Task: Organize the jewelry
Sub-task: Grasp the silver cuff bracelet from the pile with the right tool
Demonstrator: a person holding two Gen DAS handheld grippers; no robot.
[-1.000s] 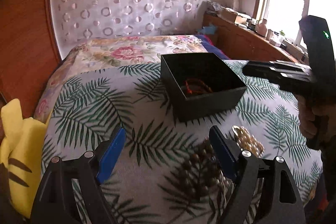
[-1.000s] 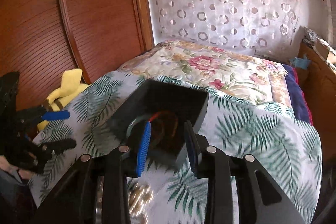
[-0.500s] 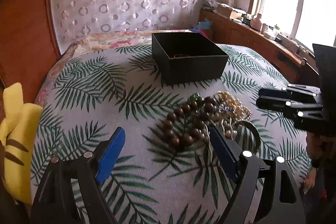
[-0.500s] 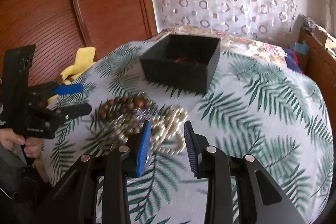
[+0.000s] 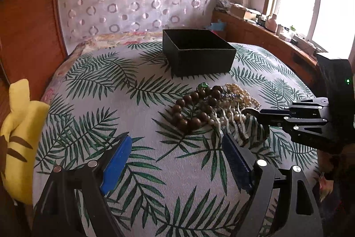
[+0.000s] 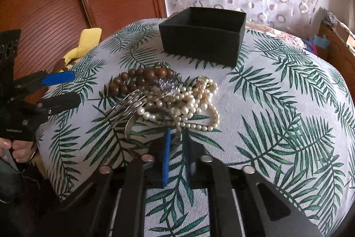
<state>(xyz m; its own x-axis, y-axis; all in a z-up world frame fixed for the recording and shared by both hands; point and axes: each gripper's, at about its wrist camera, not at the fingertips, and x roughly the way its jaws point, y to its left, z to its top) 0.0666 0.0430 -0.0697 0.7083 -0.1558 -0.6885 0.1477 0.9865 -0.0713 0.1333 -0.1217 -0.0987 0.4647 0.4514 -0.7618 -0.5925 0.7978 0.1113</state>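
Both grippers are tilting downward over a bed [image 5: 155, 170] spread with a palm-leaf cloth. The left gripper [image 5: 175, 148] is hovering at the near left of the jewelry pile [image 5: 213, 106], its blue-padded fingers [image 5: 116, 161] standing wide apart with only cloth between them. The right gripper [image 6: 176, 143] is reaching in from the near right, its tips right at the near edge of the pile; its fingers have just been closing and are now drawn nearly together, and a thin strand or wire of the pile seems to be running between them, though whether it is truly pinched cannot be told. In the right wrist view a hand [image 6: 15, 149] is wrapping the left gripper's handle at the far left edge. The pile, a tangle of brown wooden beads [image 6: 137, 79], pearl strands [image 6: 193, 101] and silvery wire bangles [image 6: 124, 108], is lying on the cloth just near of the open black box [image 5: 197, 52], which is sitting farther back. Compared with a second ago, both views are sitting lower and farther back from the box, so the pile is now showing in full where the box filled the right wrist view then. A small white label on the left gripper's body is too small to read. A yellow plush toy [image 5: 20, 132] is leaning at the bed's left edge.
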